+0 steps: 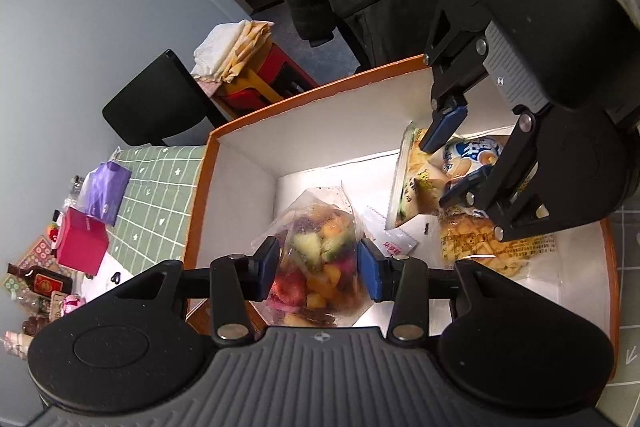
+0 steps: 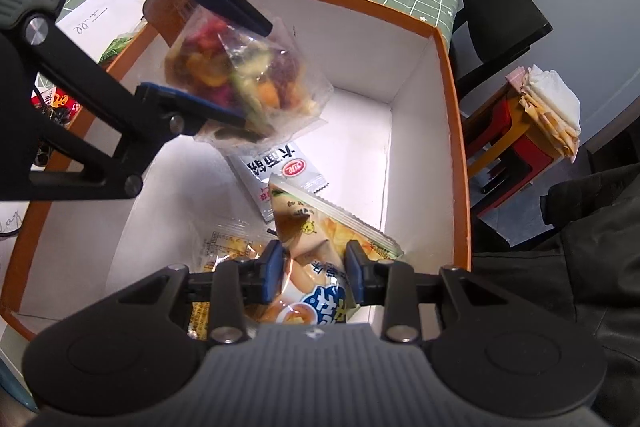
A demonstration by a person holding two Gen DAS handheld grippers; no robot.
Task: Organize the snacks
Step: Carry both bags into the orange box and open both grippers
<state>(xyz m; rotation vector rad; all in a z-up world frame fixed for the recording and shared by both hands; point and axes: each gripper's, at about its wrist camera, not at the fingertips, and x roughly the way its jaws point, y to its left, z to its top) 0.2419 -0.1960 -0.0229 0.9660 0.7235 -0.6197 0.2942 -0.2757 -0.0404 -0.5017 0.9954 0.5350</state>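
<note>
Your left gripper (image 1: pixel 318 267) pinches the clear fruit bag (image 1: pixel 316 263) over the box's (image 1: pixel 256 147) left wall; your right gripper (image 2: pixel 310 277) clamps a biscuit packet (image 2: pixel 320 259) inside, near the right wall. Two more packets lie on the box floor.

Orange-rimmed cardboard box (image 2: pixel 452 75), white inside. Clear plastic bag of mixed dried fruit (image 1: pixel 316 263): red, yellow, green and purple pieces. Cream-and-yellow foil snack packet (image 2: pixel 316 227) with a blue-and-white logo. White sachet with black characters and a red oval mark (image 2: pixel 276 167). Counter cloth (image 1: pixel 160 195): sage green with a white grid and small white motifs. Magenta cardboard cube box (image 1: pixel 82 245); purple pouch (image 1: pixel 106 193). Jaw pads on both black grippers are blue.
</note>
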